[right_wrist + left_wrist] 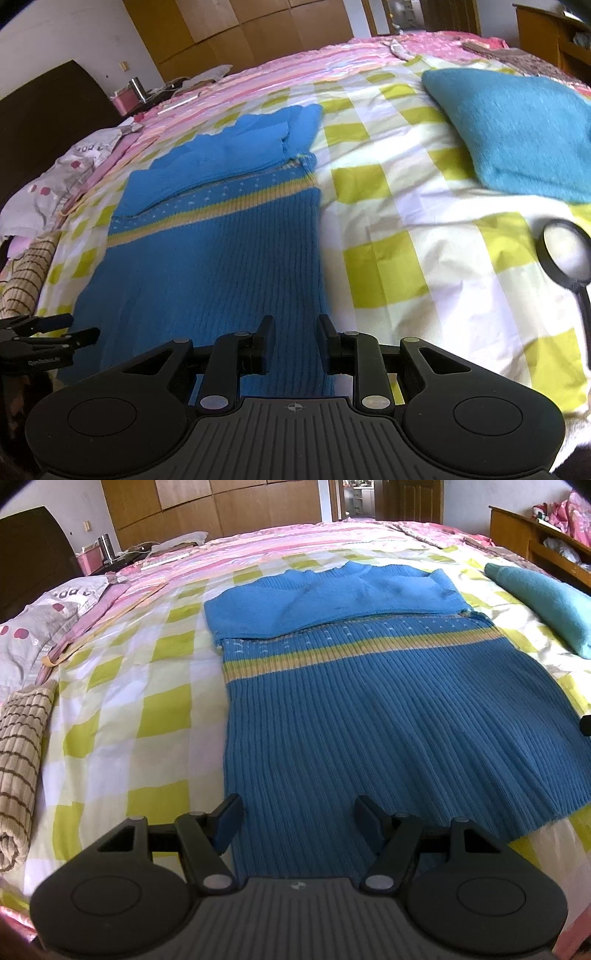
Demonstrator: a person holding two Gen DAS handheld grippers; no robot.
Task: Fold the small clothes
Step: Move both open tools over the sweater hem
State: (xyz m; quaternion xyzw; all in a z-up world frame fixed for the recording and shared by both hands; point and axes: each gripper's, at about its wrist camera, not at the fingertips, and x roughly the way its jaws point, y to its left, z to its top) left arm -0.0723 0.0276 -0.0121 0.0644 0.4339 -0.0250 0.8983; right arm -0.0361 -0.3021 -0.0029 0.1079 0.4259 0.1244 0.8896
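A blue ribbed sweater [369, 716] with a yellow band lies flat on the green-checked bed sheet [129, 709], its lighter blue sleeves folded across the chest. My left gripper [299, 819] hovers open over the near left corner of the hem, with cloth showing between its fingers. In the right wrist view the sweater [214, 258] fills the left centre. My right gripper [297, 339] stands over the near right edge of the hem, jaws narrowly apart and not pressing the cloth. The left gripper [83, 326] shows at the left edge of that view.
A folded teal garment [517, 129] lies on the bed to the right [546, 602]. A black magnifying glass [565, 254] rests on the sheet near it. A rolled beige striped cloth [22, 746] and a pillow [48, 616] lie at the left. Wooden furniture [535, 539] stands behind.
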